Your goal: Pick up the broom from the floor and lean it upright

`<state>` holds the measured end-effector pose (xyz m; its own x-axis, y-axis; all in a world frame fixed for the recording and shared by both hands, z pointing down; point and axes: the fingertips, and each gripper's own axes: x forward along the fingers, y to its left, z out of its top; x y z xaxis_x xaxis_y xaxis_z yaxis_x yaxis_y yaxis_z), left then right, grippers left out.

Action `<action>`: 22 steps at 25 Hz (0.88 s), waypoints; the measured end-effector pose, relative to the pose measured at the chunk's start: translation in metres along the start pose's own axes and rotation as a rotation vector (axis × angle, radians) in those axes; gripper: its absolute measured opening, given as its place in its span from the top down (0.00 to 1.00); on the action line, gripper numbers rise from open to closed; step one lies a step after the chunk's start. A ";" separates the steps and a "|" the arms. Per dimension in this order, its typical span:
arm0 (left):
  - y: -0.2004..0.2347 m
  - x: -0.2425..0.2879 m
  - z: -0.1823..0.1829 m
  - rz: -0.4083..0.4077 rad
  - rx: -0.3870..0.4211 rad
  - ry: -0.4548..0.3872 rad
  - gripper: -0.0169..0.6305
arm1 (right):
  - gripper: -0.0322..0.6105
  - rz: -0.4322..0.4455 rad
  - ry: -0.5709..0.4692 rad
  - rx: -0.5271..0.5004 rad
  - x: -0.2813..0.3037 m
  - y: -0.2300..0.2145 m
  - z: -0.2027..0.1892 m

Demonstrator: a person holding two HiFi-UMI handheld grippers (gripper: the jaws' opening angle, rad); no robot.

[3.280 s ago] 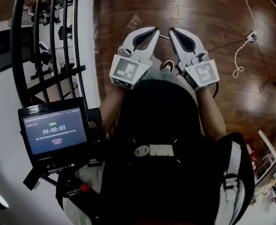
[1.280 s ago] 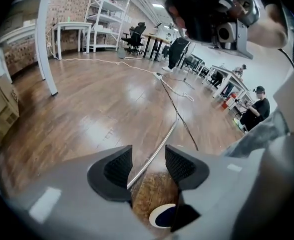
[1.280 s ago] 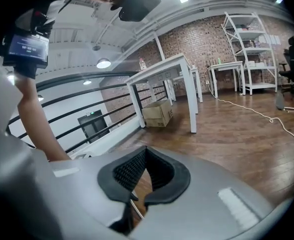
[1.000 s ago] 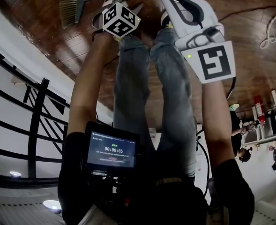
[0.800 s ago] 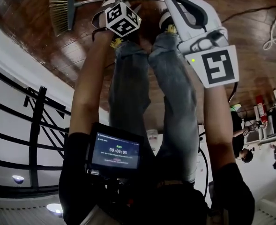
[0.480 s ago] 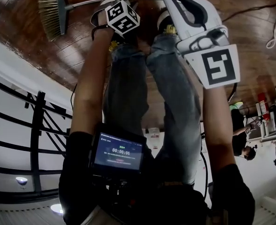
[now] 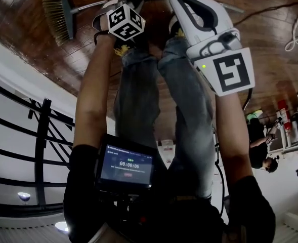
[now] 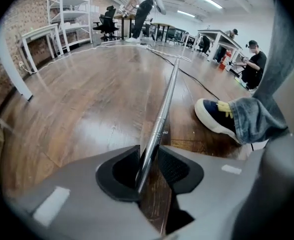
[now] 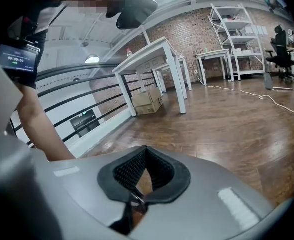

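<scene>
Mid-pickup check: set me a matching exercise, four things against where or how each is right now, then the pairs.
1 left gripper; 2 right gripper; 3 broom bristles; 4 dark blue shoe.
A shut, holding nothing; B on the floor, head view's upper left; C around the broom handle; D worn on a foot, beside the handle.
Pairs: 1-C, 2-A, 3-B, 4-D.
The left gripper's fingers have just been closing, handle between them.

A glossy dark brown wooden plank floor (image 7: 47, 59) spreads through an open hall. Along its left edge stands a black metal railing (image 7: 41, 135) above a white ledge. A red brick wall (image 9: 201, 24) backs white tables (image 9: 142, 55), a white metal shelving rack (image 9: 236, 34) and a brown cardboard box (image 9: 147, 101). Long strip lights (image 8: 206, 0) glow on the white ceiling
</scene>
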<state>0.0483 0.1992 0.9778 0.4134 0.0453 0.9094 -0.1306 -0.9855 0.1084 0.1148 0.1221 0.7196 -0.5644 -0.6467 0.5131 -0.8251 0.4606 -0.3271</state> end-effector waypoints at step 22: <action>0.132 -0.289 0.052 0.351 -0.508 -0.485 0.82 | 0.82 0.016 -0.200 0.122 0.088 0.045 0.244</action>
<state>-0.0416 0.0471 0.7084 0.6037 -0.4467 0.6603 -0.6742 -0.7282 0.1237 0.0220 -0.0627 0.5570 -0.5610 -0.7531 0.3438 -0.8063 0.4028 -0.4332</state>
